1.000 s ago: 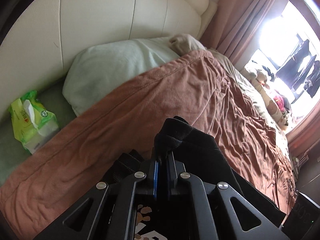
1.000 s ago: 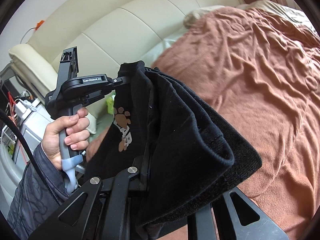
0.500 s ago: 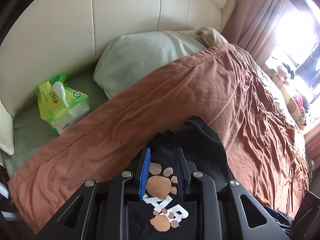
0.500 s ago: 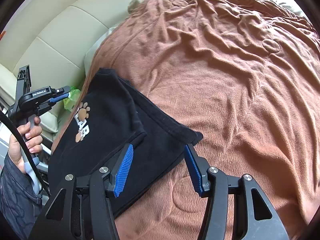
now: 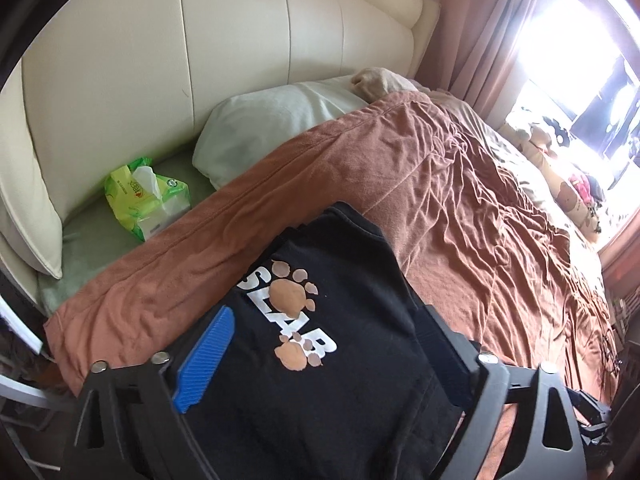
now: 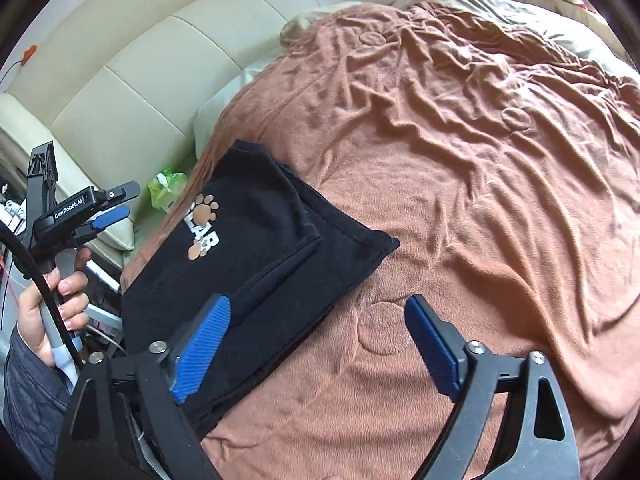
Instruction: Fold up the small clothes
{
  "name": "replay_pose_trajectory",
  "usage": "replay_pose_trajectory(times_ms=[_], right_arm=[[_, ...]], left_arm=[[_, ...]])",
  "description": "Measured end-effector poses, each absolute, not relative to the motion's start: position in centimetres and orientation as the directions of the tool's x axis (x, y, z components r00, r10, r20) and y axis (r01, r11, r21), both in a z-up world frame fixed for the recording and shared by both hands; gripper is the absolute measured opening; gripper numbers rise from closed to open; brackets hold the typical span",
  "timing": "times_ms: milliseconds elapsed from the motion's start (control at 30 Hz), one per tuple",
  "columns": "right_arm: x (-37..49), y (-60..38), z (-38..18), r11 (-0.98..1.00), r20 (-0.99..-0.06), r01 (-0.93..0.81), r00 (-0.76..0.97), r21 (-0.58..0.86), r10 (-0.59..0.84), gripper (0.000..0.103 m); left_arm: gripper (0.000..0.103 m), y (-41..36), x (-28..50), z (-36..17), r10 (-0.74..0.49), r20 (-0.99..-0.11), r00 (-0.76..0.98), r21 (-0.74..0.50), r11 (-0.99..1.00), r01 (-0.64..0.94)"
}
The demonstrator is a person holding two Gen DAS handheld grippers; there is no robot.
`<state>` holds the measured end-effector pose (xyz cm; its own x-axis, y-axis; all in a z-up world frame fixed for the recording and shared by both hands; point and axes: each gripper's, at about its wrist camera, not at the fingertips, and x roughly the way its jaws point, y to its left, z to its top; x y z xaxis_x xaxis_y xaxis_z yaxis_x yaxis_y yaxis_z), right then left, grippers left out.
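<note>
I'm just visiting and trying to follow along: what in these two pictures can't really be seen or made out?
- Folded black garment with paw prints: its near edge is hidden behind the left gripper's frame in the left wrist view.
- Green tissue pack: mostly hidden behind the garment in the right wrist view; its print is too small.
- Window area: washed out by glare in the left wrist view.

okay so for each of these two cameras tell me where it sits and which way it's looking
Left wrist: on the left gripper, angled down at the black garment, headboard beyond; only its own fingers show.
Right wrist: on the right gripper, angled down at the brown blanket; the left hand shows.
Shared: garment, blanket, green tissue pack, pillow.
</note>
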<state>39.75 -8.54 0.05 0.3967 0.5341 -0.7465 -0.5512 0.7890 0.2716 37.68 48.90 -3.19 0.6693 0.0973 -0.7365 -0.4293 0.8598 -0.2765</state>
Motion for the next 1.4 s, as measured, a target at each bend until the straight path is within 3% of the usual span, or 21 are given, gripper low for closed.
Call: replay_pose_trajectory(times_ms=[33, 767, 1400], right_arm=[[39.0, -9.0, 0.6, 0.795, -0.748, -0.55, 0.408, 0.257, 0.524, 0.103], [24.0, -20.1, 12.9, 0.82, -0.648, -0.545, 0.565, 0.171, 0.511, 0.103], [10.6, -31.2, 18.6, 0.868, -0.561, -0.486, 0.694, 0.098, 0.452, 0.103]], left_arm=[[0.103, 48.2, 37.2, -2.7, 0.106, -0.735, 0.669, -0.263, 0.866, -0.426], [0.103, 34.4, 26.7, 8.4, 0.111, -0.605, 0.789, -0.19, 0.942, -0.278], [0.103, 23.1, 17.0, 14.1, 0.04, -0.466, 0.884, -0.176, 0.975, -0.137]])
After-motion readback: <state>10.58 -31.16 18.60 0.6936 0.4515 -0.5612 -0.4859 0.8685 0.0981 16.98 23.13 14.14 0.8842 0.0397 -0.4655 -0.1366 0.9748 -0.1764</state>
